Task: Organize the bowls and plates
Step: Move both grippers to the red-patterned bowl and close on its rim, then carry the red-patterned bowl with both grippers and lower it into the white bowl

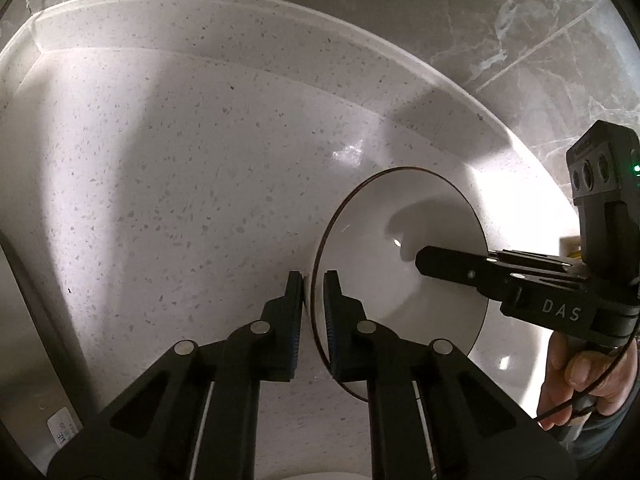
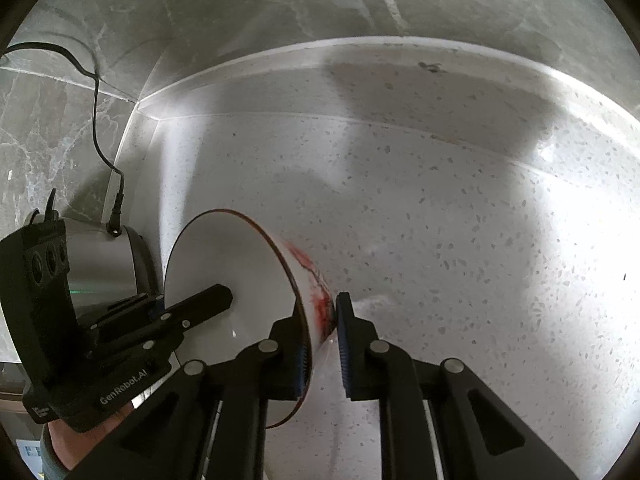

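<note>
Bowl (image 1: 372, 264), glossy white, rim between both tools' ribbed pads (image 1: 295, 320).

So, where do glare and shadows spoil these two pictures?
Left wrist view: strong glare whitens the countertop right of the bowl, and a finger's shadow falls inside the bowl. Right wrist view: glare at the right edge, broad shadows across the back of the counter.

- Strong light blows out the right part of the surface (image 1: 200, 160) in both views.
- Soft-edged shadows cross its back edge.
- Small glints sit inside the bowl (image 1: 372, 240).
- Fisheye bends edges; the frame corners go black.
- Focus is fairly sharp.
</note>
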### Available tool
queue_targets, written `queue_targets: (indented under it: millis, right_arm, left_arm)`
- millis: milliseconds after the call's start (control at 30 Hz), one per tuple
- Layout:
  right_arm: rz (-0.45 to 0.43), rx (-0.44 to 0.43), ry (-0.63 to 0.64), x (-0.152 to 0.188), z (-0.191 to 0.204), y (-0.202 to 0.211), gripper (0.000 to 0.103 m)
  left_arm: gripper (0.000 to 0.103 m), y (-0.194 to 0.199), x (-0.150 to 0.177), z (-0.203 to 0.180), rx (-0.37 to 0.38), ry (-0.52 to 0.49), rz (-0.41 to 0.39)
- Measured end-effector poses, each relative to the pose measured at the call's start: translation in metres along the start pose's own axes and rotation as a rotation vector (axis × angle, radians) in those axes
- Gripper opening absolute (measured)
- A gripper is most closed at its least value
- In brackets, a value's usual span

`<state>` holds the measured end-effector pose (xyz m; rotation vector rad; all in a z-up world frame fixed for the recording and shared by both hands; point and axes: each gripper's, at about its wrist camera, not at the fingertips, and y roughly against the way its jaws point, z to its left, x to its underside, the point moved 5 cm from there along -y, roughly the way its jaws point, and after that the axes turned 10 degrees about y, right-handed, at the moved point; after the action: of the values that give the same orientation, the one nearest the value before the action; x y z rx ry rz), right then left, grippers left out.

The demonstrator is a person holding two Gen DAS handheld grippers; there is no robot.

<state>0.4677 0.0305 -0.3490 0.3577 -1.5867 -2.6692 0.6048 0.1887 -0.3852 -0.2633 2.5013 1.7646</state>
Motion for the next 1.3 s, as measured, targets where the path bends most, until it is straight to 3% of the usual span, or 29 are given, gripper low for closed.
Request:
queue_targets:
  millis: [267, 700, 933, 1300]
  right_arm:
    - [-0.001, -0.004, -0.002, 0.001, 0.009, 0.008, 0.014]
    - [-0.022, -0.013, 0.122, 0.027, 0.072, 0.049, 0.015]
    - [-0.014, -0.023, 0.194, 0.059, 0.109, 0.061, 0.016]
    - [0.029, -0.024, 0.257, 0.11, 0.147, 0.051, 0.017]
  left_arm:
    - [0.009, 0.023, 0.003, 0.0, 0.007, 0.018, -0.015]
    - [0.009, 0.105, 0.042, 0.008, 0.004, 0.023, -0.096]
    - [0.009, 0.142, 0.087, 0.018, 0.004, 0.044, -0.126]
    - [0.009, 0.152, 0.168, 0.045, 0.01, 0.084, -0.108]
